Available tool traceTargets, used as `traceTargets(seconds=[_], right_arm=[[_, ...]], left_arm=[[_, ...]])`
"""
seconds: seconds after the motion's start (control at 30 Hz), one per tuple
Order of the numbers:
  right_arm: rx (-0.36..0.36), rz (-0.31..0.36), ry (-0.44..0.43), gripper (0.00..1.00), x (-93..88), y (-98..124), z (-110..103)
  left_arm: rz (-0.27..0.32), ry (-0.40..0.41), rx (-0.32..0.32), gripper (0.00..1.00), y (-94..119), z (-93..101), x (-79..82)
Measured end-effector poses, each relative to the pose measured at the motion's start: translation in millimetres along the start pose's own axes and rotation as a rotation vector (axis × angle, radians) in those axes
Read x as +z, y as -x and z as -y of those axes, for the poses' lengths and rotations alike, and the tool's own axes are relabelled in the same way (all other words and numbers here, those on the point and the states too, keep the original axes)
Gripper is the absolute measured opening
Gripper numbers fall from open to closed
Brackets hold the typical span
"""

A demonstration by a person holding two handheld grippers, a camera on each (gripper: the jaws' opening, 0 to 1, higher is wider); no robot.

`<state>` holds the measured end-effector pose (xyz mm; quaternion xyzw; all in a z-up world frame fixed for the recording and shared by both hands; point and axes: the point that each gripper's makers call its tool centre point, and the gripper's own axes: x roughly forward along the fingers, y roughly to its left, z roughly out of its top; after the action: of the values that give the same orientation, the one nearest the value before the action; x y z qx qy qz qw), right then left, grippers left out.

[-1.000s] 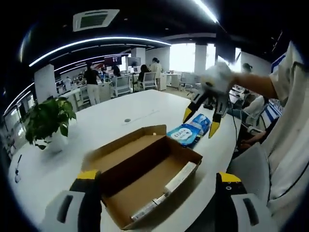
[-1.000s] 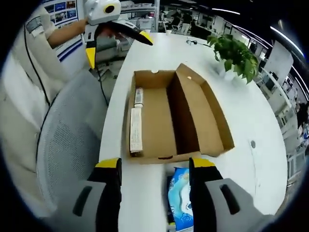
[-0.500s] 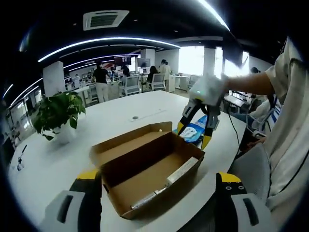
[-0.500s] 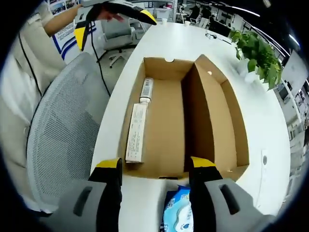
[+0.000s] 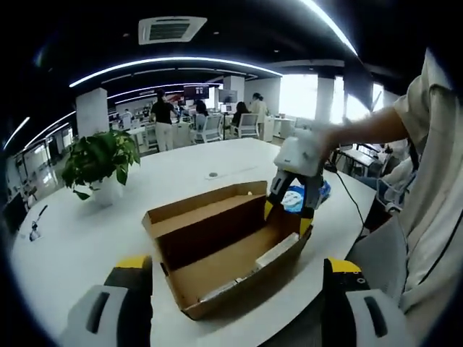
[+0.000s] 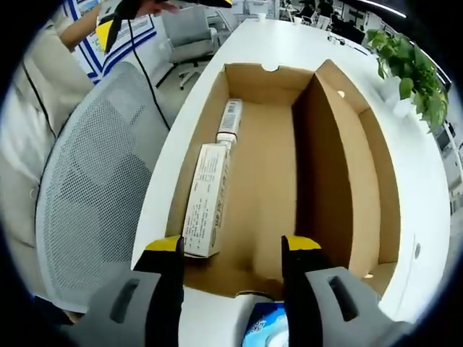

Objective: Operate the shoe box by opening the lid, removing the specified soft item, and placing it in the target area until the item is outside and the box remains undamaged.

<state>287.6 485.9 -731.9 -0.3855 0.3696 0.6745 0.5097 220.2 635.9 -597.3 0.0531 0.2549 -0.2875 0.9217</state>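
Observation:
The brown shoe box (image 5: 217, 271) lies open on the white table (image 5: 94, 238), its lid (image 5: 194, 207) folded back. Inside lie a long white carton (image 6: 205, 199) and a small tube (image 6: 230, 120) along one wall. A blue soft pack (image 5: 316, 194) rests on the table just outside the box's end; its edge (image 6: 266, 334) peeks between my right jaws. My right gripper (image 5: 285, 217) hangs open over the box's far end. In its own view my right gripper (image 6: 232, 246) is open at the box's (image 6: 260, 181) near wall. My left gripper (image 5: 236, 264) is open, short of the box.
A grey mesh chair (image 6: 87, 195) stands against the table's edge beside the box. A potted plant (image 5: 100, 163) sits on the table to the far side. A person's sleeve (image 5: 427, 181) is close on the right. My left gripper (image 6: 163, 9) is at the top edge.
My right gripper has come from above the blue pack down over the box's end, so the box interior looms larger in its view. The left gripper has barely shifted.

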Motion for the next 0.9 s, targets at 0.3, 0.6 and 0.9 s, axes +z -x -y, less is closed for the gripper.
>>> traceTargets(seconds=[0.3, 0.6, 0.9], right_arm=[[0.013, 0.004, 0.002, 0.52, 1.8, -2.7, 6.3], [-0.006, 0.015, 0.008, 0.44, 0.8, 5.8, 8.1], [0.025, 0.066, 0.001, 0.32, 17.8, -8.4, -7.0]], left_arm=[[-0.010, 0.039, 0.005, 0.98, -5.1, 0.4, -7.5], [-0.020, 0.028, 0.002, 0.98, -8.5, 0.3, -7.7], [-0.023, 0.027, 0.009, 0.98, -6.0, 1.5, -10.0]])
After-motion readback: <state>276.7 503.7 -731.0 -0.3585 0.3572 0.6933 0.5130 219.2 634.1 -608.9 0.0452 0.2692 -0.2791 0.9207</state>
